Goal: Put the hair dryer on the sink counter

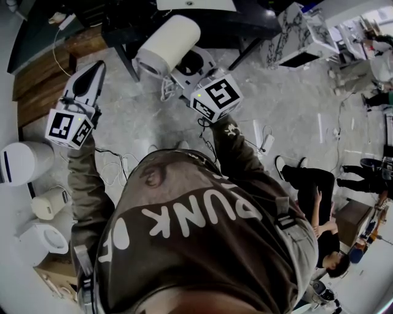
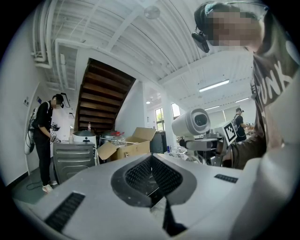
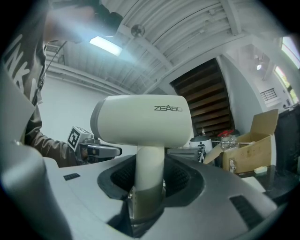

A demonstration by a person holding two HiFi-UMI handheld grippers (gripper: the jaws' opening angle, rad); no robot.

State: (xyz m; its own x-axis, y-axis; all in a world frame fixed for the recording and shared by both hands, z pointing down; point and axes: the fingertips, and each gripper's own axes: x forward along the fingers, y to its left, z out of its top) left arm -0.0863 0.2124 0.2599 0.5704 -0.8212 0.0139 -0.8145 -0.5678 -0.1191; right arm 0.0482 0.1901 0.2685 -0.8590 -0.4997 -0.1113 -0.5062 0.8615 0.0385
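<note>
A cream hair dryer (image 3: 140, 119) stands upright in my right gripper (image 3: 149, 187), whose jaws are shut on its handle (image 3: 149, 173). In the head view the dryer's barrel (image 1: 169, 46) sticks out ahead of the right gripper (image 1: 187, 67) and its marker cube (image 1: 216, 97), above the marble floor. My left gripper (image 1: 92, 70) is held level at the left, its jaws together with nothing between them (image 2: 151, 180). From the left gripper view the hair dryer (image 2: 194, 123) shows at the right, nozzle facing the camera. No sink counter can be made out.
A dark table (image 1: 184, 18) stands ahead. White appliances (image 1: 24, 162) line the left wall, and cables (image 1: 116, 168) trail on the floor. A person (image 1: 319, 208) sits at the right. An open cardboard box (image 2: 126, 147), a metal cabinet (image 2: 72, 159), wooden stairs (image 2: 101, 93) and a standing person (image 2: 44, 140) lie ahead.
</note>
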